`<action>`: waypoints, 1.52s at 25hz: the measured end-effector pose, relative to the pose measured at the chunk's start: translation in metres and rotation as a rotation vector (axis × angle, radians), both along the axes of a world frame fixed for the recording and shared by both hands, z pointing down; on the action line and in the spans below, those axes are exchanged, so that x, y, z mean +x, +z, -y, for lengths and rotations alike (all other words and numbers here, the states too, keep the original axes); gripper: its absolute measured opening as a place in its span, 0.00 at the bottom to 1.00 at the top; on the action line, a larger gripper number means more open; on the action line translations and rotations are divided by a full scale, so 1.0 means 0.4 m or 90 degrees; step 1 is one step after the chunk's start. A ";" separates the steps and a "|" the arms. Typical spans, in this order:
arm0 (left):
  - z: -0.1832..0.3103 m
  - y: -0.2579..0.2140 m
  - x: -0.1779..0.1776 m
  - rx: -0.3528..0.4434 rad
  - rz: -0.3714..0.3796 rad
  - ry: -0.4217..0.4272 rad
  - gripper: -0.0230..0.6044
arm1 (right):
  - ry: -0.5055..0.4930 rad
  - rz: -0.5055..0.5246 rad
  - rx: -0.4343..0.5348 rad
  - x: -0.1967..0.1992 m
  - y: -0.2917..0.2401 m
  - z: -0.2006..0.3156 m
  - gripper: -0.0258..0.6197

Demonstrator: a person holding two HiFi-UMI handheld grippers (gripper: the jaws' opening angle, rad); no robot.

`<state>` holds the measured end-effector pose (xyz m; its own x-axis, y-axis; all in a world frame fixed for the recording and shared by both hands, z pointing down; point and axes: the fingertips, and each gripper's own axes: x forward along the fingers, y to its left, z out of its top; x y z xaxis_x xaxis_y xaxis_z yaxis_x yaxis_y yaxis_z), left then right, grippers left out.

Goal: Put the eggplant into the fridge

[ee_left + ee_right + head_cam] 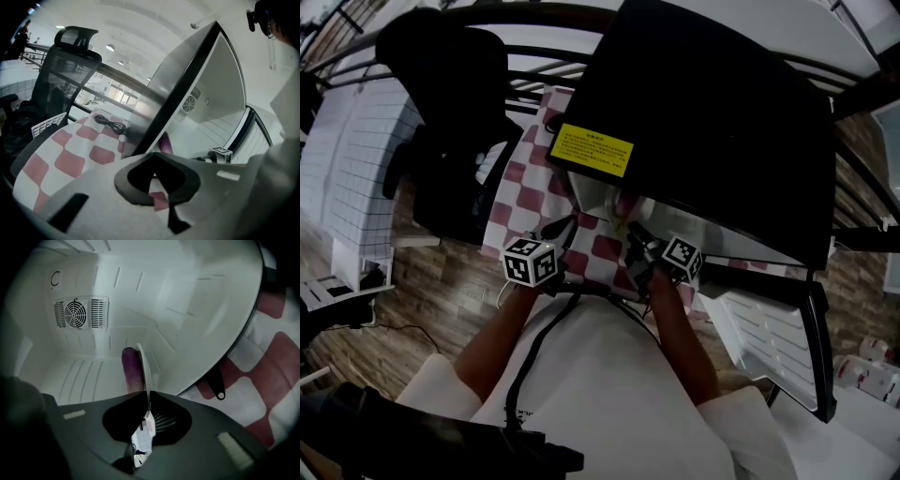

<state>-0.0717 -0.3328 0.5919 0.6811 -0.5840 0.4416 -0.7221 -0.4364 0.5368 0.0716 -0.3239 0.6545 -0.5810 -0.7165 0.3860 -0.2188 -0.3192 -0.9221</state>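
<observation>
Your forearms (pixel 670 333) fill the lower part of the head view, each hand carrying one gripper with its marker cube: left cube (pixel 532 262), right cube (pixel 682 255). Both reach towards the open front of the fridge (pixel 712 122).

**Left claw** (pixel 153 174): clenched, jaws together, nothing between them. It sits over the pink-and-white checked cloth (pixel 520 202) that covers the counter, just outside the fridge's dark front edge.

**Right claw** (pixel 146 399): clenched, jaws pressed together and empty. It points into the white fridge interior, where you can see the round fan grille (pixel 75 313) on the back wall.

**Eggplant** (pixel 130 371): purple, lying on the fridge floor inside the cavity, its length running towards the back wall. In the right gripper view it appears just left of the closed jaw tips. You cannot tell from that view whether the two touch. The left gripper view shows it too, just inside the opening.

**Fridge**: a small unit standing on the counter, with a black top that bears a yellow label (pixel 592 150). Its door (pixel 769 328) is swung open on your right side.

**Surroundings**: a black office chair (pixel 450 112) stands to your left, and a coiled dark cable (pixel 110 124) lies on the cloth beside the fridge.
</observation>
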 end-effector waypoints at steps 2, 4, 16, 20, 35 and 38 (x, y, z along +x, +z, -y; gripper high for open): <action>0.004 0.001 -0.005 -0.001 0.001 0.001 0.04 | 0.003 0.002 -0.003 -0.007 0.009 0.011 0.09; 0.009 0.002 -0.010 -0.001 0.001 0.003 0.04 | 0.006 0.003 -0.005 -0.014 0.015 0.022 0.09; 0.029 0.000 -0.062 0.000 0.009 0.001 0.04 | 0.028 -0.005 -0.018 -0.036 0.037 0.079 0.09; 0.036 0.001 -0.075 0.001 0.010 0.005 0.04 | 0.033 -0.012 -0.024 -0.042 0.045 0.093 0.09; 0.047 -0.001 -0.091 0.003 0.007 0.016 0.04 | 0.051 -0.037 -0.058 -0.046 0.063 0.109 0.09; 0.052 -0.004 -0.092 0.006 0.006 0.017 0.04 | 0.053 -0.045 -0.066 -0.042 0.065 0.113 0.09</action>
